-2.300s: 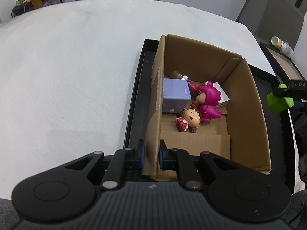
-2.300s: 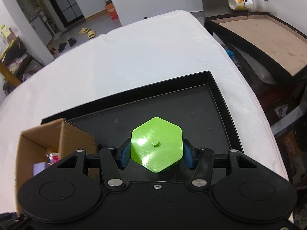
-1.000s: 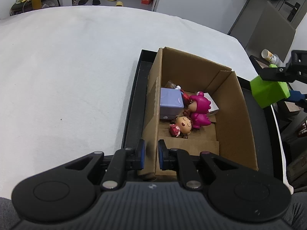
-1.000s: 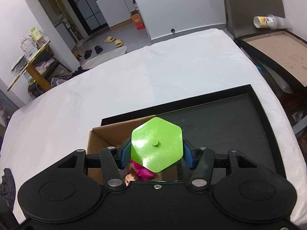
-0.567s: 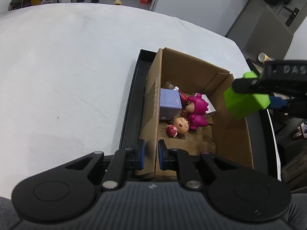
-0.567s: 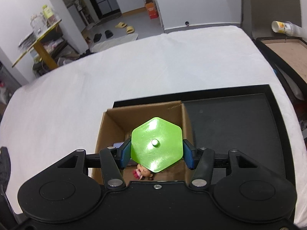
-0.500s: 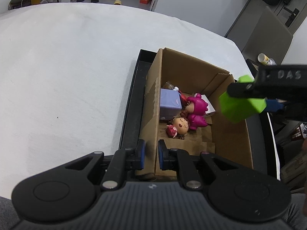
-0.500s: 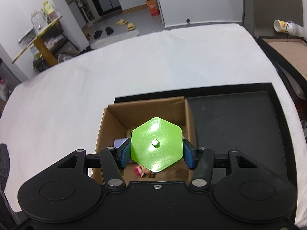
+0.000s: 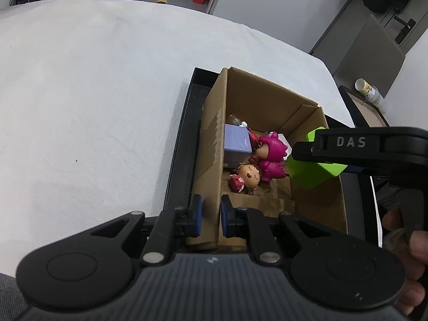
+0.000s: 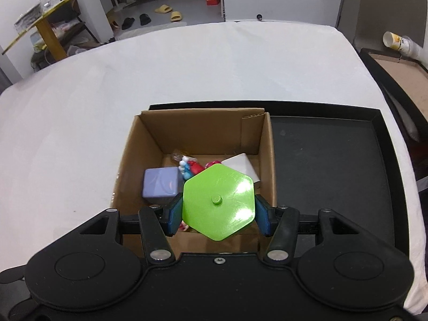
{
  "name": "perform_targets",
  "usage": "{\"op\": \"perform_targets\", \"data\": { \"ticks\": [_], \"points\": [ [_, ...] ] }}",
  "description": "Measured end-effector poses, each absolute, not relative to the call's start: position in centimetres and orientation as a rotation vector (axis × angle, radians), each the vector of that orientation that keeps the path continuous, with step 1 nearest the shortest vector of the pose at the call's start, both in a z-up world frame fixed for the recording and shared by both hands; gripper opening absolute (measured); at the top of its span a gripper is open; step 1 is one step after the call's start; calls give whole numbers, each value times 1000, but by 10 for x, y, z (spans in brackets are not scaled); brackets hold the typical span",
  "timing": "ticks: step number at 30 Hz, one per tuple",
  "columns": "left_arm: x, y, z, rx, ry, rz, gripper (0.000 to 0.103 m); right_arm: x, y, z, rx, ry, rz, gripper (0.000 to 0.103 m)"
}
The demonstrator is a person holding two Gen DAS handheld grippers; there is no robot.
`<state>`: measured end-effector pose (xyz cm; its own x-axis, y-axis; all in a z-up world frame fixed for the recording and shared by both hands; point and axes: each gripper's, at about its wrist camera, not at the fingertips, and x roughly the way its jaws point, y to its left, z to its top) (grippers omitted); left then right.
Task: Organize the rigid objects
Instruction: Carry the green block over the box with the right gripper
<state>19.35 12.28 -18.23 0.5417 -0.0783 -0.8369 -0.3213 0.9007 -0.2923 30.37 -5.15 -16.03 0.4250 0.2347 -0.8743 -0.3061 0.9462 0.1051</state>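
Note:
A cardboard box [image 9: 270, 99] [image 10: 200, 125] stands at the left end of a black tray [image 10: 334, 165]. In it lie a lilac cube [image 9: 236, 141] [image 10: 160, 184], a magenta figurine [image 9: 270, 155], a small doll [image 9: 247, 178] and a white block [image 10: 240, 163]. My left gripper [image 9: 208, 215] is shut on the box's near left wall. My right gripper [image 10: 218, 212] is shut on a green hexagonal block [image 10: 218, 203] [image 9: 310, 174] and holds it over the box's right part, above the toys.
The tray sits on a white cloth-covered table [image 9: 93, 93]. The tray's right half [image 10: 329, 187] is bare black. A second framed board with a paper cup [image 10: 398, 44] stands beyond the table's right edge. A person's fingers [image 9: 409, 240] hold the right gripper.
My right gripper has carried the green block leftward from over the tray to over the box and lower toward the toys. My left gripper has kept its hold on the box wall.

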Motion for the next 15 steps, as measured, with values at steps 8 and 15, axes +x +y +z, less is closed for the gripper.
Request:
{"op": "perform_targets", "data": {
  "ticks": [8, 15],
  "points": [
    [193, 125, -183, -448, 995, 142, 13, 306, -45, -174, -158, 1076, 314, 53],
    [193, 125, -183, -440, 994, 137, 14, 306, -35, -182, -235, 1066, 305, 53]
  ]
}}
